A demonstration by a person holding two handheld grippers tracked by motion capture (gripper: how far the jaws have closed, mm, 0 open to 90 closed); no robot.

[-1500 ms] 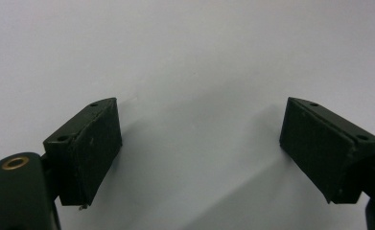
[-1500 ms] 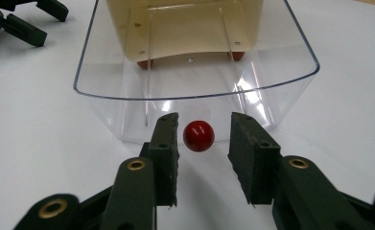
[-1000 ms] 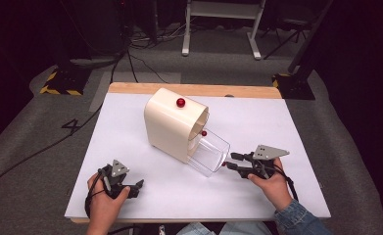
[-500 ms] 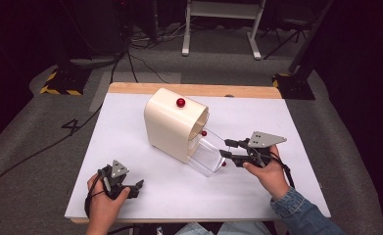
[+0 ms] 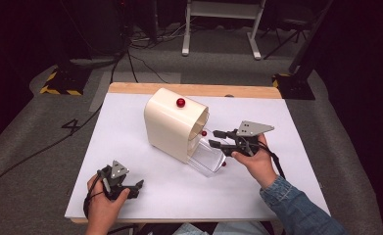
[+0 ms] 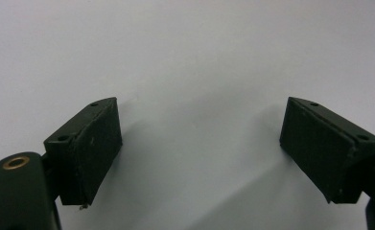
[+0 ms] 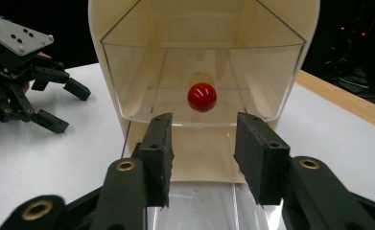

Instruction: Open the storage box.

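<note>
Right gripper (image 5: 217, 138) raised at the cream dispenser's (image 5: 172, 122) open front, jaws apart either side of the red knob (image 7: 202, 97) on its clear drawer (image 5: 207, 157), closer in than a second ago, left gripper (image 5: 130, 188) resting on the white table (image 5: 130, 122), jaws spread wide, unmoved, another red knob (image 5: 180, 102) on the housing in the high view.
</note>
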